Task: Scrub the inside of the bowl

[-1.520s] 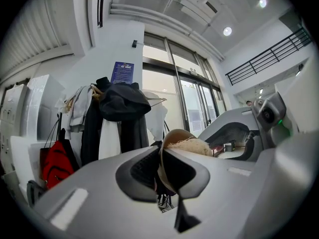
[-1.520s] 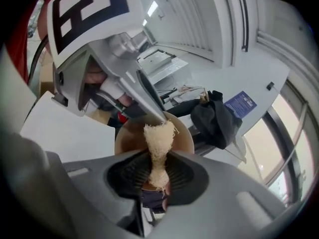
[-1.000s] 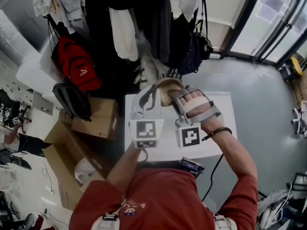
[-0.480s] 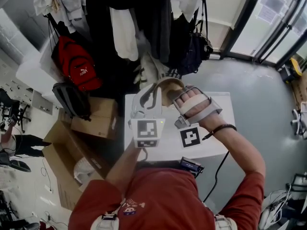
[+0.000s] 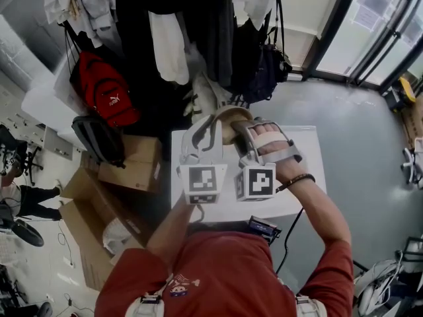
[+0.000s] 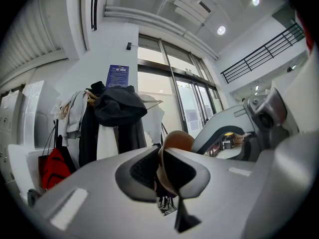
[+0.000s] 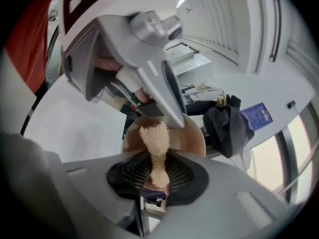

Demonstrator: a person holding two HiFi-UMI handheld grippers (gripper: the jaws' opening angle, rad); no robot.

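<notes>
A tan bowl (image 5: pixel 229 119) is held up on its side above the white table (image 5: pixel 307 152). My left gripper (image 5: pixel 213 123) is shut on its rim; in the left gripper view the rim (image 6: pixel 175 142) runs between the pads. My right gripper (image 5: pixel 242 129) is shut on a beige scrubbing sponge (image 7: pixel 155 139), whose tip lies inside the bowl (image 7: pixel 192 133) against its brown wall. In the right gripper view, the left gripper (image 7: pixel 144 49) shows above the bowl. In the head view, the sponge is hidden behind the grippers.
Hanging coats (image 5: pixel 198 25) and a black bag (image 5: pixel 268 65) are behind the table. A red backpack (image 5: pixel 106 88) and cardboard boxes (image 5: pixel 129 167) stand at the left. A small dark device (image 5: pixel 264 228) with a cable sits at the table's near edge.
My right gripper has rolled about its own axis, so its marker cube has tilted and shifted slightly left. The left gripper and the bowl have stayed in place.
</notes>
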